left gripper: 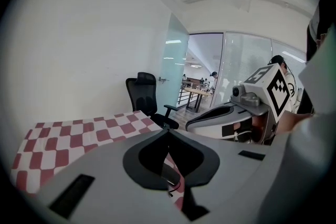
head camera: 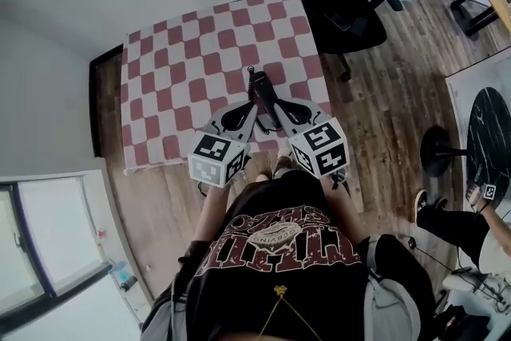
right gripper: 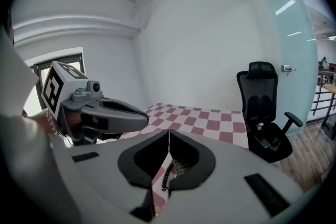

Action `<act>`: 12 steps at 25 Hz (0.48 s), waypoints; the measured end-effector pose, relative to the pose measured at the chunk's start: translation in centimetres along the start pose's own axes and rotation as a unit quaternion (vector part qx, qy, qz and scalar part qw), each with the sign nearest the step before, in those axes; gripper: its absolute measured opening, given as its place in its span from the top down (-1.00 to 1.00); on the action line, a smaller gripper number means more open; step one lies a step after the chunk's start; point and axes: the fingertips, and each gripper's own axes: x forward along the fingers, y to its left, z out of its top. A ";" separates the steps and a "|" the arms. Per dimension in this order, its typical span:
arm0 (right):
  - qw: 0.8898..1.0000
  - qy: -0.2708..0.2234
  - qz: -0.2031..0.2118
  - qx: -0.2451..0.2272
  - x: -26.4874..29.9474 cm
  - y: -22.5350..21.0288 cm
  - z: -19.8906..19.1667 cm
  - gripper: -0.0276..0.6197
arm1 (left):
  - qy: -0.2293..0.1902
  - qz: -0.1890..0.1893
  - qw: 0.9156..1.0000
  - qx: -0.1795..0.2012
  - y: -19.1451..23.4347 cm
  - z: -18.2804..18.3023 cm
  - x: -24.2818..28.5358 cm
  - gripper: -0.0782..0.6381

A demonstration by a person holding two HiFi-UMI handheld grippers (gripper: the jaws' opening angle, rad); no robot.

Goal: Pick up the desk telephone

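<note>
Head view | desk telephone between left gripper, right gripper | jaws together, empty

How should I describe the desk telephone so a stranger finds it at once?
Find the red-and-white checked tablecloth, beside the black office chair. On it lies the desk telephone: the only black thing on the cloth, with a coiled cord.

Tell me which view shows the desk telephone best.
Head view: the desk telephone lies on the checkered cloth, seen from above. Right gripper view shows only its coiled cord; left gripper view, a dark sliver.
</note>
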 end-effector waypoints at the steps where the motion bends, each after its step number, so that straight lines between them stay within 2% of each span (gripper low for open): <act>1: 1.000 0.001 0.004 0.001 0.3 -0.3 0.2 0.85 | 0.003 0.001 1.000 0.000 0.2 0.2 0.5 0.78; 6: 1.000 0.004 0.023 -0.008 1.5 -1.8 1.0 0.85 | 0.016 -0.011 1.000 -0.018 0.9 0.0 2.6 0.78; 12: 0.999 0.011 0.040 -0.025 1.8 -2.9 1.5 0.85 | 0.031 -0.002 0.999 -0.021 1.3 0.2 3.9 0.78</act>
